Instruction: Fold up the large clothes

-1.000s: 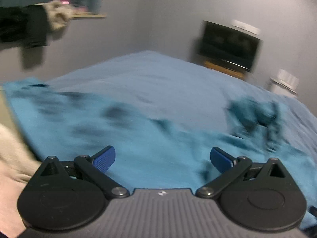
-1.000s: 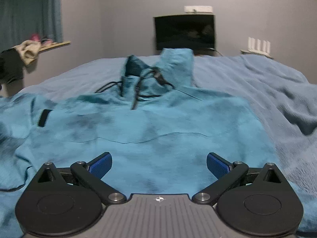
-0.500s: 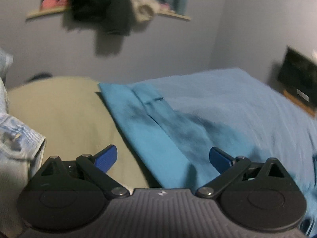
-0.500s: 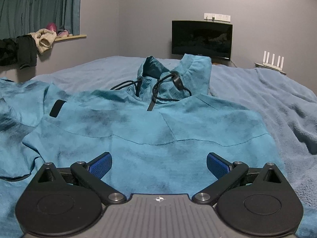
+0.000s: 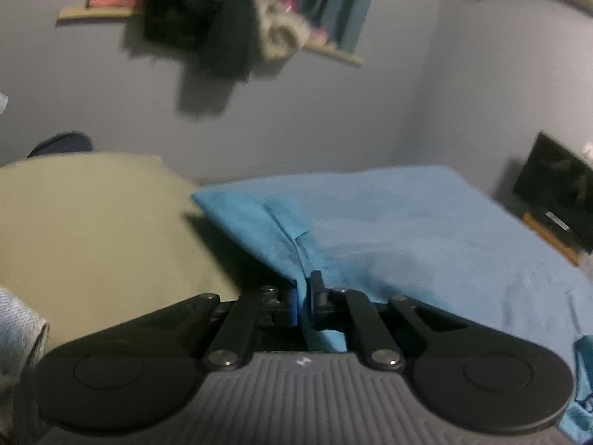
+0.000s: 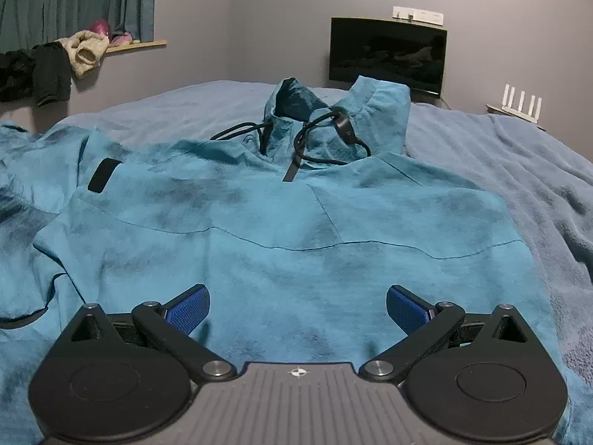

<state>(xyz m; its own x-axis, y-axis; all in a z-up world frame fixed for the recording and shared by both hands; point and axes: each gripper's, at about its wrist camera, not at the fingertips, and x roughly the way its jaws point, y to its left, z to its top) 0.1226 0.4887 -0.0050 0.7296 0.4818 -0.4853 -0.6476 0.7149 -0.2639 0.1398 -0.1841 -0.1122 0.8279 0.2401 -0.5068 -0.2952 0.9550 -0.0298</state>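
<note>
The left claw [image 5: 304,296] pinches the teal hoodie's sleeve [image 5: 259,222] ahead of it; the right claw [image 6: 296,306] hovers spread above the teal hoodie [image 6: 296,241] on the bed [image 6: 519,170].

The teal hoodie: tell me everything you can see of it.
The teal hoodie lies spread front-up on the blue bedcover, hood away from the camera. Its fabric looks soft and fleecy, mottled darker in patches. Black drawcords loop below the hood, and a seam crosses the chest. The left hand-held gripper is shut on its sleeve edge; the right hand-held gripper hovers open above the hem.
</note>
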